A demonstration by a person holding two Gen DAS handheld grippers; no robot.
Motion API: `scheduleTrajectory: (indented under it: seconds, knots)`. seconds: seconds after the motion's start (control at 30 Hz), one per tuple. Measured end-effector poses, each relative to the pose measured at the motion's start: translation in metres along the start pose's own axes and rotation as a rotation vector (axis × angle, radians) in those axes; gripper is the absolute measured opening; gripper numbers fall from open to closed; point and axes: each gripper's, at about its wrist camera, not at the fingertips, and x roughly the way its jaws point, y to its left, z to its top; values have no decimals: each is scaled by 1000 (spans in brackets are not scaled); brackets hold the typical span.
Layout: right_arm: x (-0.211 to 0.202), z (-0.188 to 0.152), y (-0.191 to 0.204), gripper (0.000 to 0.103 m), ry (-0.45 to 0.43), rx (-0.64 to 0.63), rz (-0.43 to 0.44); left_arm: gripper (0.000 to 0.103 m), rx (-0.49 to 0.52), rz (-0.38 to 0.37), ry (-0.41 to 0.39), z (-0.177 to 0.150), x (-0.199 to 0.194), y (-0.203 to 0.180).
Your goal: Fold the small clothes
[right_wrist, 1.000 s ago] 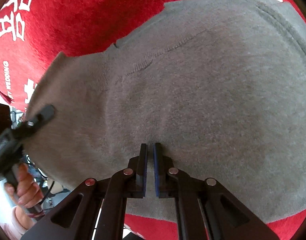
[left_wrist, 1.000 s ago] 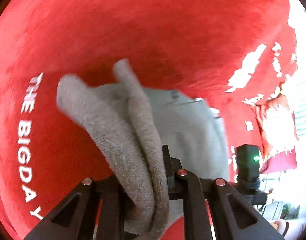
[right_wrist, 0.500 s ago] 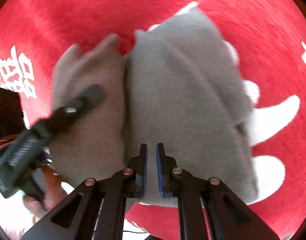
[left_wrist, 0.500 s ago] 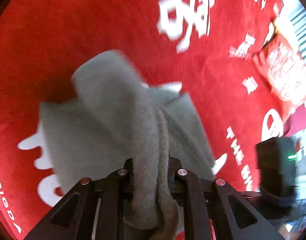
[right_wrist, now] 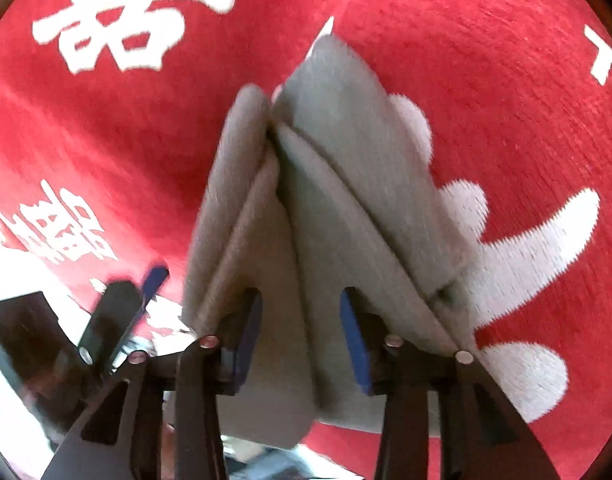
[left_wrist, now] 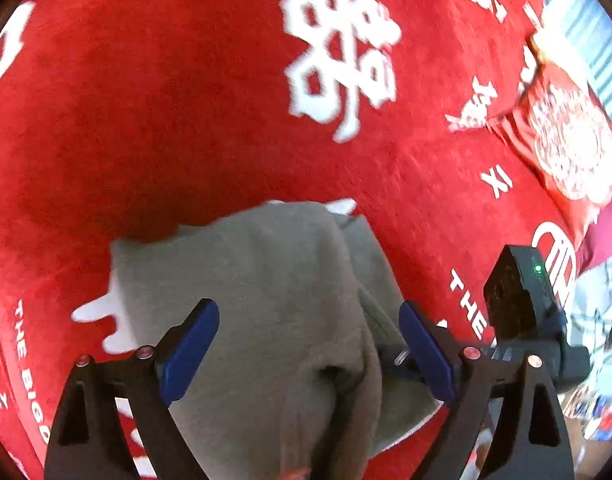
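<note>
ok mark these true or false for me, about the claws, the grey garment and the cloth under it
1. The left claw is clamped shut on the grey garment. False: its jaws have just been opening and stand wide, pads clear of the fabric.
2. The garment lies on a red cloth with white characters. True.
3. The right claw is open. True.
4. The garment is spread out flat in one layer. False: it is folded, several layers showing.
</note>
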Motion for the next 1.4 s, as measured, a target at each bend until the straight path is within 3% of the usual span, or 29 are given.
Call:
scheduleTrajectory:
  seconds: [0.07, 0.17, 0.23, 0.37, 0.4, 0.43, 0.47, 0.53, 0.63, 0.73, 0.9, 1.0, 1.13, 1.2, 1.3, 1.4]
  knots:
    - [-5, 9, -7, 63, -12, 47, 69, 92, -54, 37, -8, -1, -11, 22]
    - [1, 10, -9, 64, 17, 64, 123, 92, -150, 123, 8, -13, -15, 68]
    - [7, 14, -4, 64, 61, 37, 104, 92, -213, 172, 50, -23, -9, 97]
    - [41, 16, 16, 64, 150, -70, -19, 92, -318, 236, 90, -50, 1, 134]
    - [46, 18, 24, 60, 165, -111, -62, 92, -332, 247, 100, -55, 4, 139]
    - [52, 19, 34, 33, 178, -178, -131, 92, -344, 255, 112, -60, 7, 143]
    - [57, 19, 43, 12, 182, -238, -200, 92, -352, 262, 119, -62, 10, 145]
    - [60, 15, 68, 14, 167, -368, -283, 92, -366, 269, 131, -68, 14, 147]
    - [35, 8, 86, 14, 104, -475, -237, 92, -357, 250, 117, -68, 12, 137]
    - [9, 15, 80, 14, 46, -462, -232, 92, -313, 247, 94, -63, 14, 124]
    - [4, 34, 31, 16, 50, -354, -352, 92, -236, 263, 132, -59, 40, 109]
    - [-4, 40, 10, 16, 37, -259, -310, 92, -234, 268, 146, -62, 46, 108]
    - [-24, 34, 13, 32, 23, -303, -424, 92, -237, 281, 169, -64, 41, 113]
    - [-32, 26, 21, 35, 39, -315, -421, 92, -240, 263, 178, -67, 35, 116]
    - [-54, 5, 25, 49, 62, -337, -338, 92, -246, 168, 188, -74, 23, 117]
    - [-65, -16, 37, 56, 118, -413, -320, 92, -234, 145, 212, -86, 16, 110]
